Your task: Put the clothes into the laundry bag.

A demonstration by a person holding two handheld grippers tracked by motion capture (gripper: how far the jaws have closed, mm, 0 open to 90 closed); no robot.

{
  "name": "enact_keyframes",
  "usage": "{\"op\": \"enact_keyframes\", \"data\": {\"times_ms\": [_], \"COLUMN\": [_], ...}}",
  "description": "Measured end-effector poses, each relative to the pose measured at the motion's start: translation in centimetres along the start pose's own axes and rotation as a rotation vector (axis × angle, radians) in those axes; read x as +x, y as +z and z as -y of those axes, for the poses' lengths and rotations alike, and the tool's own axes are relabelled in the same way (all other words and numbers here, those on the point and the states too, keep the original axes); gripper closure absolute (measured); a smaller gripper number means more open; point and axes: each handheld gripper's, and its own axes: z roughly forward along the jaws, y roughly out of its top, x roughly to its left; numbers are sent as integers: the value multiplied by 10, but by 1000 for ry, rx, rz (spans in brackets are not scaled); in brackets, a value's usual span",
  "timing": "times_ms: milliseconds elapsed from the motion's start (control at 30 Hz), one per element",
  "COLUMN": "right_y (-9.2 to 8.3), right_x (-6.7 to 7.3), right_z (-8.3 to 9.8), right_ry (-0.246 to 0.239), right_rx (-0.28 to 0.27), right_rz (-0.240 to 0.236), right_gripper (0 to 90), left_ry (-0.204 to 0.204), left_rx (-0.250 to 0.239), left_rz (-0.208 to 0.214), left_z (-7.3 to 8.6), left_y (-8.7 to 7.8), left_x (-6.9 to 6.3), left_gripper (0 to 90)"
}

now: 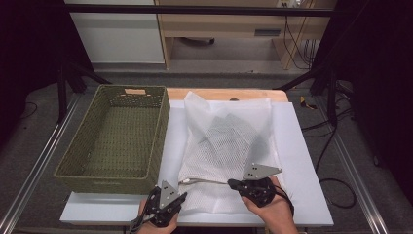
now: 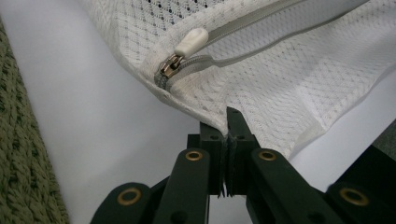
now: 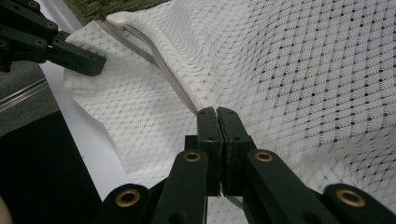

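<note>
A white mesh zippered laundry bag (image 1: 228, 146) lies mid-frame on the white worktop (image 1: 297, 161), right of a green woven basket (image 1: 117, 139). Left tongs (image 1: 181, 196) and right tongs (image 1: 234, 184) both pinch its near edge.

My two grippers, the left gripper (image 1: 181, 197) and the right gripper (image 1: 234, 184), are matte black linkages with brass-ringed pivots, each topped by a grey three-cornered plate dotted with small screws.

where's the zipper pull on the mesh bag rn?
The zipper pull sits at the near-left corner of the mesh bag, just ahead of the left tool, which pinches the bag's edge beside the wicker basket.
</note>
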Motion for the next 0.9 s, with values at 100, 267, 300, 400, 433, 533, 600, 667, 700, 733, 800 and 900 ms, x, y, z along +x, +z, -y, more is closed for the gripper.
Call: {"op": "enact_keyframes", "data": {"times_ms": [100, 267, 300, 400, 433, 533, 600, 667, 700, 733, 800, 900], "right_y": [-1, -2, -2, -3, -2, 6, 13, 18, 20, 23, 25, 29], "right_x": [2, 5, 5, 7, 7, 6, 4, 1, 0, -2, -4, -6], "right_z": [1, 4, 5, 8, 9, 16, 19, 22, 23, 24, 25, 26], "right_ry": [0, -6, -11, -16, -21, -29, -33, -30, -25, -25, -28, -52], "right_rx": [-1, 11, 13, 24, 34, 81, 109, 132, 142, 150, 160, 185], "right_rz": [-1, -5, -5, -9, -7, 8, 20, 25, 29, 33, 43, 54], "right_gripper": [890, 890, 890, 890, 890, 890, 889, 889, 889, 889, 888, 885], "left_ry": [8, 7, 5, -5, -4, -6, -7, -7, -6, -7, -9, -9], "left_rx": [10, 22, 22, 19, 24, 36, 29, 28, 28, 29, 32, 32], "left_rz": [6, 10, 9, 10, 7, 6, 11, 17, 20, 19, 13, 8], "left_z": [4, 9, 10, 13, 14, 16, 17, 17, 18, 19, 21, 22], "left_y": [0, 0, -1, -1, 0, 5, 6, 7, 8, 9, 11, 11], "left_x": [-3, -4, -4, -3, -3, -1, 0, 1, 2, 2, 4, 7], "left_gripper": [881, 880, 880, 879, 879, 878, 874, 871, 868, 866, 858, 829]}}
